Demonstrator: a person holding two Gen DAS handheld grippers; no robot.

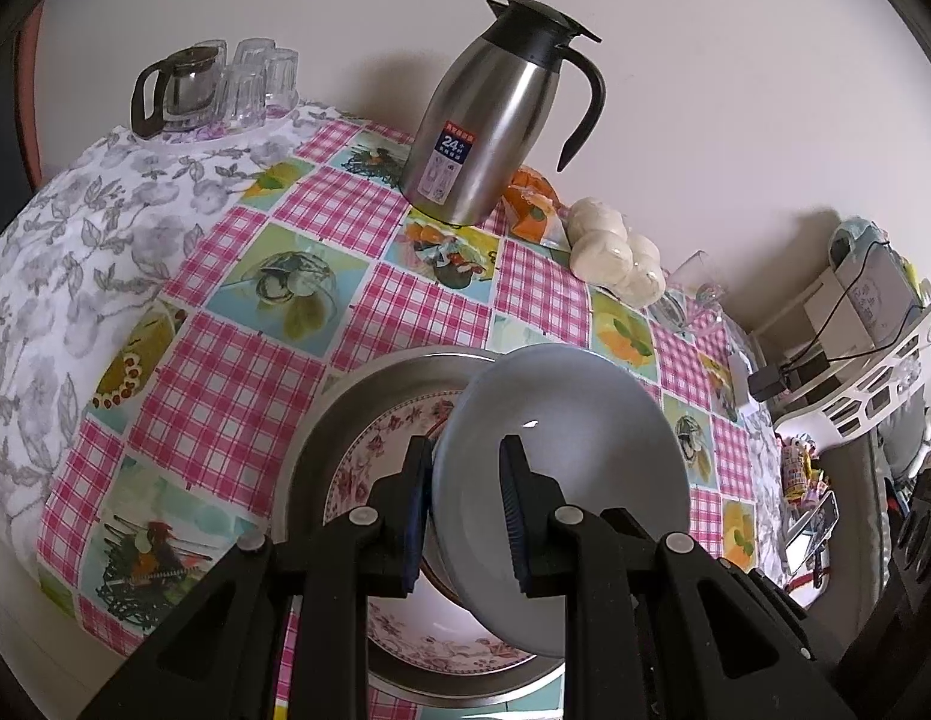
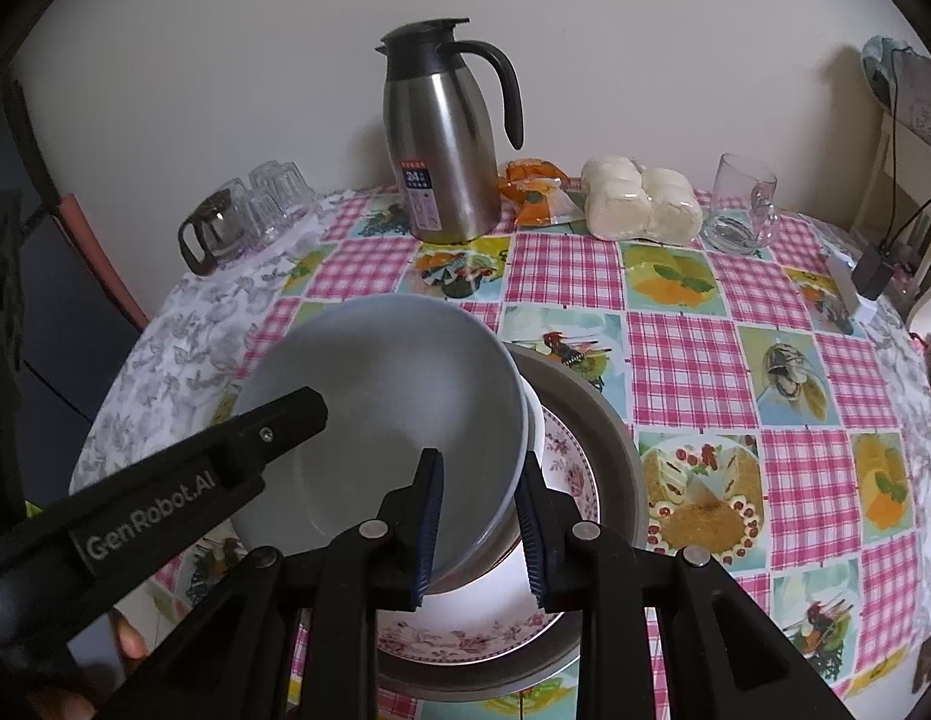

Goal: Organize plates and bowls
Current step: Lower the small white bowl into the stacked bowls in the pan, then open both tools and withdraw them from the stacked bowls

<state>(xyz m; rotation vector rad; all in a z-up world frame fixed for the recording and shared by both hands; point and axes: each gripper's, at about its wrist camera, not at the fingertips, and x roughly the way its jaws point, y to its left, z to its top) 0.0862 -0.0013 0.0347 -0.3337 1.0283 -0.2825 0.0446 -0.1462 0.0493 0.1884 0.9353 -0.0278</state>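
Bowl (image 1: 573, 456) is the thing to watch: it is pale blue, tipped on its side, and it hangs above the flowered plate (image 1: 369, 468), which lies flat in a grey metal pan (image 1: 321, 420) on the bench (image 1: 237, 360). Going from left to right, the left hand-held gripper (image 1: 465, 510) comes first. It is clenched on the bowl's left rim, with one blue pad outside the wall and one inside. The bowl opens toward this camera, and most of it lies to the right of those pads. In the right wrist view the same bowl (image 2: 381, 420) lies to the left, and the right hand-held gripper (image 2: 480, 531) has its two pads on either side of the bowl's right rim. It looks like it is pinching the rim, but I cannot tell for sure if it is squeezing. Both are touching or almost touching the bowl, one on each side. I think the next job is to tip the bowl flat and set it down onto the plate below. It could slip if one side lets go too soon.
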